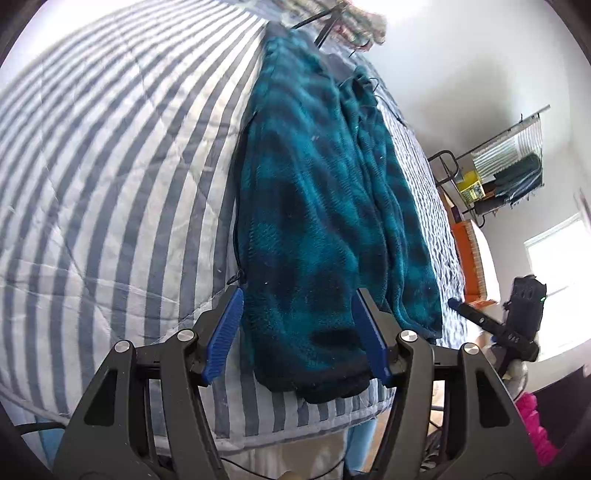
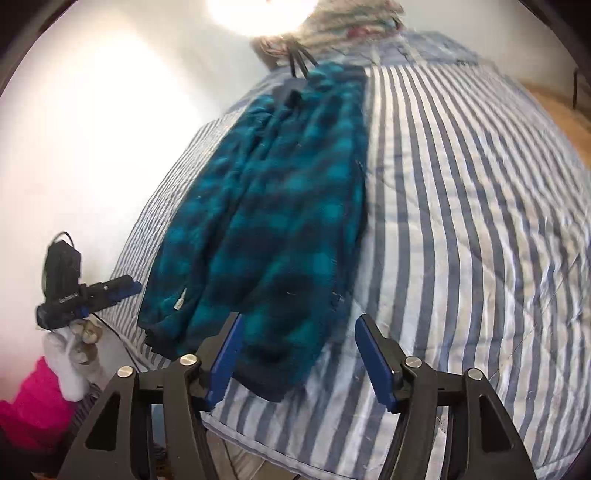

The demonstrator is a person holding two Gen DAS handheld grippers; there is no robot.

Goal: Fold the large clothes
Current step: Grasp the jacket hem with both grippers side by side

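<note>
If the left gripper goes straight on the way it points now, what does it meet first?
Most likely the teal plaid fleece garment: its dark bottom hem lies right between the open left gripper fingers, on the striped quilt. The remaining gap is hard to judge in this fisheye view.

We are losing the far end of the teal plaid fleece (image 2: 280,192) to motion blur in the right wrist view, and the patterned heap (image 1: 360,22) behind it is running off the top edge. The rack's contents (image 1: 506,173) are showing too small for us to identify, and our gripper bodies are hiding the bedspread's (image 1: 110,184) near edge
</note>
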